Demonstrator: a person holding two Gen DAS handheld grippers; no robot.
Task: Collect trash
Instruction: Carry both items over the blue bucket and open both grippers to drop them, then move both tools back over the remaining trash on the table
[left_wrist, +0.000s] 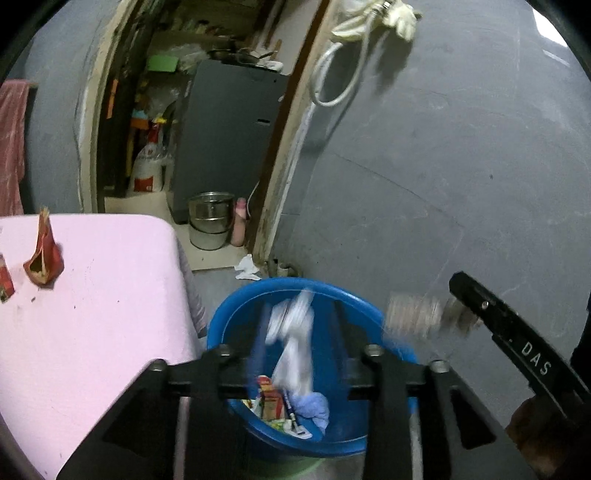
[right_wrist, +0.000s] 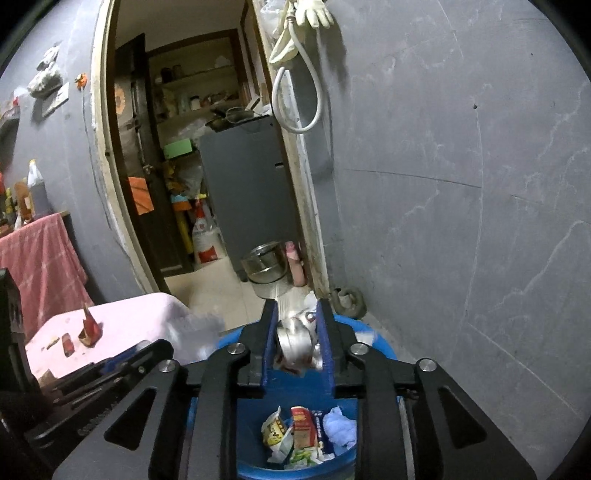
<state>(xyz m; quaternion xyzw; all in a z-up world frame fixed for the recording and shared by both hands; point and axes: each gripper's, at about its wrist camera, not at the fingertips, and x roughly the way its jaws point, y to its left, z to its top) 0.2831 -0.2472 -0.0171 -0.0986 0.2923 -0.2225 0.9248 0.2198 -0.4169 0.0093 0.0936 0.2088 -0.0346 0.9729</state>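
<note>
— What is seen from the left wrist?
— A blurred white plastic wrapper (left_wrist: 291, 332) is caught between the partly parted jaws of the left hand-held gripper (left_wrist: 299, 325), above the round blue plastic bin (left_wrist: 236, 314); whether it is pinched cannot be told.

— And from the right?
— A crumpled silvery can (right_wrist: 295, 341) is framed between the blue pads of the right hand-held gripper (right_wrist: 297, 328); contact cannot be told. Red wrappers (right_wrist: 90, 328) are left on the pink desk (right_wrist: 129, 317).

You've got a grey fridge (right_wrist: 251, 192) thru the doorway, steel pot (right_wrist: 264, 264) on the floor by it, white hose (right_wrist: 295, 99) and glove (right_wrist: 314, 13) hung on the wall, pink towel (right_wrist: 40, 258) at left.
</note>
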